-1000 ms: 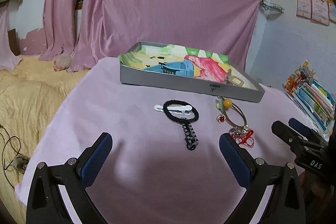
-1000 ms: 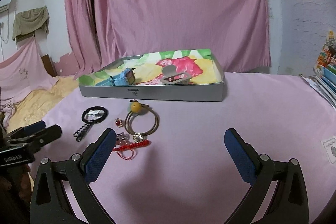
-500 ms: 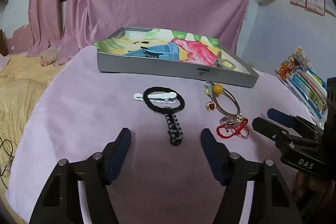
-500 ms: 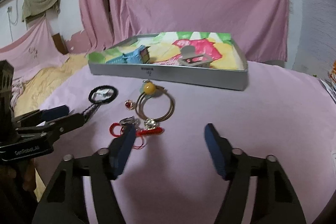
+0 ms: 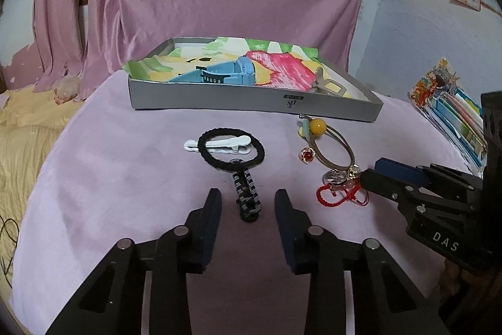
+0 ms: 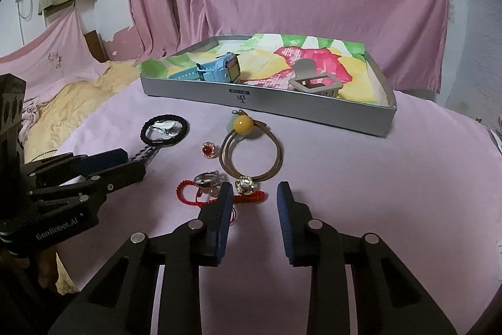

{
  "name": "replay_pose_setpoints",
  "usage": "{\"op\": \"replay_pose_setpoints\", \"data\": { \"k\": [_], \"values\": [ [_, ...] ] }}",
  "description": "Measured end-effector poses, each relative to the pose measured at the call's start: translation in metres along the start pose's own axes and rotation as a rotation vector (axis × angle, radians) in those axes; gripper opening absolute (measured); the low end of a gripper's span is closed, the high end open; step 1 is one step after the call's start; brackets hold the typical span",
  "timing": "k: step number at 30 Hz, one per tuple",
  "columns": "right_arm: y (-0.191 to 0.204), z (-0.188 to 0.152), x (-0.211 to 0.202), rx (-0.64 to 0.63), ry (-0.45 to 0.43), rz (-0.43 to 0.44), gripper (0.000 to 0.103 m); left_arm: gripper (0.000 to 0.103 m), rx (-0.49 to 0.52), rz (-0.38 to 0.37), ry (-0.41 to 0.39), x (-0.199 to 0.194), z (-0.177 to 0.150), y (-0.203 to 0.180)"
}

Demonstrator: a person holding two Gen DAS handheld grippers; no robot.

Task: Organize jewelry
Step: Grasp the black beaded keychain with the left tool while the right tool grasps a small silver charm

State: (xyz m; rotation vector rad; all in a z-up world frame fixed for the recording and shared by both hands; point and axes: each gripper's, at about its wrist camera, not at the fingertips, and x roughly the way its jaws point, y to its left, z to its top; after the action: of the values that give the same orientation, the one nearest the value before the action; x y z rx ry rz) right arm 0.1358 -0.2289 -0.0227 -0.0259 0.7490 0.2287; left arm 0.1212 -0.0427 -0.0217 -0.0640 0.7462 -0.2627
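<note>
Left claw (image 5: 248, 209) flanking braided strap (image 5: 247, 198), unclosed

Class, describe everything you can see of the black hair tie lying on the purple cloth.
The black hair tie is a closed loop of thick, textured elastic, apparently fabric-covered. It lies flat on the purple cloth, in front of the grey tray. A white hair clip lies across it, partly inside the ring. At its near edge it meets the end of a black-and-grey braided band, which runs toward the left gripper. No gripper touches it.
</note>
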Motion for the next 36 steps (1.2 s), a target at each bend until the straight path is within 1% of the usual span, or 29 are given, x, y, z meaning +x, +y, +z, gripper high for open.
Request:
{"op": "replay_pose_setpoints", "data": {
  "k": [1, 4, 6, 7, 9, 11, 17, 26, 31, 34, 36],
  "values": [
    [0.001, 0.001, 0.000, -0.001, 0.002, 0.002, 0.025, 0.029, 0.003, -0.001, 0.002, 0.001, 0.000, -0.001],
    [0.003, 0.006, 0.003, -0.007, 0.004, 0.001, 0.017, 0.025, 0.013, 0.002, 0.003, 0.001, 0.001, -0.003],
    [0.005, 0.007, 0.006, -0.008, 0.012, 0.008, 0.017, 0.020, 0.019, 0.002, 0.006, 0.002, 0.001, -0.004],
    [0.006, 0.007, 0.006, -0.010, 0.015, 0.009, 0.017, 0.020, 0.022, 0.004, 0.007, 0.002, 0.001, -0.004],
    [0.008, 0.007, 0.008, -0.019, 0.022, 0.013, 0.012, 0.016, 0.026, 0.004, 0.009, 0.003, 0.002, -0.005],
    [0.010, 0.006, 0.010, -0.025, 0.027, 0.011, 0.007, 0.016, 0.028, -0.001, 0.010, 0.003, 0.001, -0.005],
    [0.008, 0.006, 0.009, -0.016, 0.023, 0.027, 0.006, 0.016, 0.021, -0.020, 0.003, 0.002, 0.001, -0.005],
    [-0.006, 0.008, -0.006, 0.040, -0.049, 0.055, 0.006, 0.016, 0.013, -0.057, -0.057, -0.013, 0.004, -0.006],
    [-0.010, 0.010, -0.013, 0.053, -0.075, 0.052, 0.006, 0.016, 0.017, -0.082, -0.090, -0.023, 0.008, -0.009],
    [-0.012, 0.011, -0.017, 0.059, -0.089, 0.055, 0.006, 0.015, 0.010, -0.113, -0.108, -0.029, 0.011, -0.010],
    [-0.014, 0.014, -0.019, 0.056, -0.100, 0.051, 0.006, 0.015, 0.015, -0.114, -0.128, -0.031, 0.015, -0.012]
  ]
}}
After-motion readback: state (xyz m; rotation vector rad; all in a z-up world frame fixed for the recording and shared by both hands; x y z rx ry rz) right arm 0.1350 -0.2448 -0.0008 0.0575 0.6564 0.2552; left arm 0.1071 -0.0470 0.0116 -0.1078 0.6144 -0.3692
